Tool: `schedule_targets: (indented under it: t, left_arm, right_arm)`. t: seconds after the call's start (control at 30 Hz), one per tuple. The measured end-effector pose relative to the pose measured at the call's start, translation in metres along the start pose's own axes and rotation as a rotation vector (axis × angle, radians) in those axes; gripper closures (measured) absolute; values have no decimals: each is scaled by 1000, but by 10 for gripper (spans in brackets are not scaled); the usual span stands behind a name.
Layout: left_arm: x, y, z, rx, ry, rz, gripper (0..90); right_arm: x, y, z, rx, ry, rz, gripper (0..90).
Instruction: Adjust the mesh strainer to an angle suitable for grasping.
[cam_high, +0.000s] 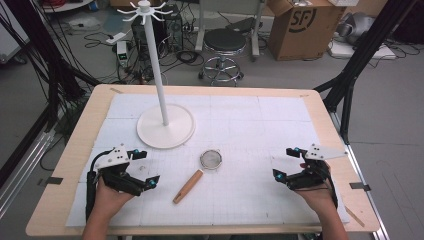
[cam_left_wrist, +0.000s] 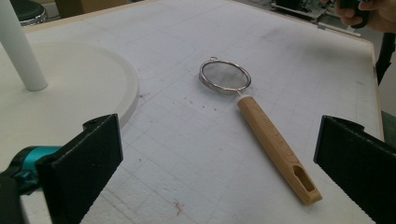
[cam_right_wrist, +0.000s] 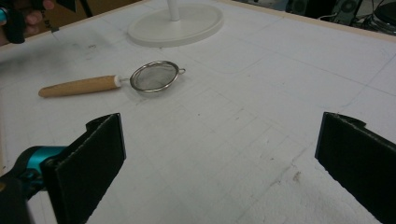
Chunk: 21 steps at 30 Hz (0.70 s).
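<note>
The strainer (cam_high: 199, 174) lies mid-bench, bowl toward one o'clock, handle toward seven, just short of the stand (cam_high: 165, 126) at its eleven. Left tongs (cam_high: 141, 169) at nine and right tongs (cam_high: 288, 162) at three both gape, empty. Pickup looks unstarted; next, close on the wooden handle. White gridded mat (cam_high: 250, 125); cluttered workshop floor beyond.
</note>
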<state>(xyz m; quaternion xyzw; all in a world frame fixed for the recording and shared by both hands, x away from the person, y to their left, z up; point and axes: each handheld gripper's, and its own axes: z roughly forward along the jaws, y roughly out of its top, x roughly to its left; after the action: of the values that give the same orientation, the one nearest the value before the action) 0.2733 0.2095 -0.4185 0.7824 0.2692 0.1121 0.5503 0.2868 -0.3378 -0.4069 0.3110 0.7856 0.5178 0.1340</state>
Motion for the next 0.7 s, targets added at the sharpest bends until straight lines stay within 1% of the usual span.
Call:
schedule_targets:
  t: [0.13,0.17,0.23,0.3,0.37,0.4,0.47,0.67,0.7]
  left_arm:
    - [-1,0,0,-1,4,-3,17]
    - [-2,0,0,-3,-3,0,17]
    - [-3,1,0,-1,-2,2,17]
    - [-5,0,-1,-4,-13,7,17]
    - [-6,0,-2,-6,-12,6,17]
    - [-6,0,-2,-10,-15,7,17]
    - [-6,1,-2,-15,-10,3,17]
    - [-10,3,4,4,-14,7,17]
    - [-12,5,9,16,-15,12,17]
  right_arm:
    - [-1,-1,1,8,-10,4,5]
    - [-1,-1,1,11,-9,5,5]
    - [0,-2,0,16,-17,4,5]
    - [0,-3,-1,10,-16,14,5]
    - [0,-5,-1,11,-25,19,5]
    - [1,-5,-1,16,-21,26,5]
    - [1,-5,-1,16,-27,18,5]
    - [0,-5,0,23,-23,22,5]
    - [0,-5,0,22,-24,20,5]
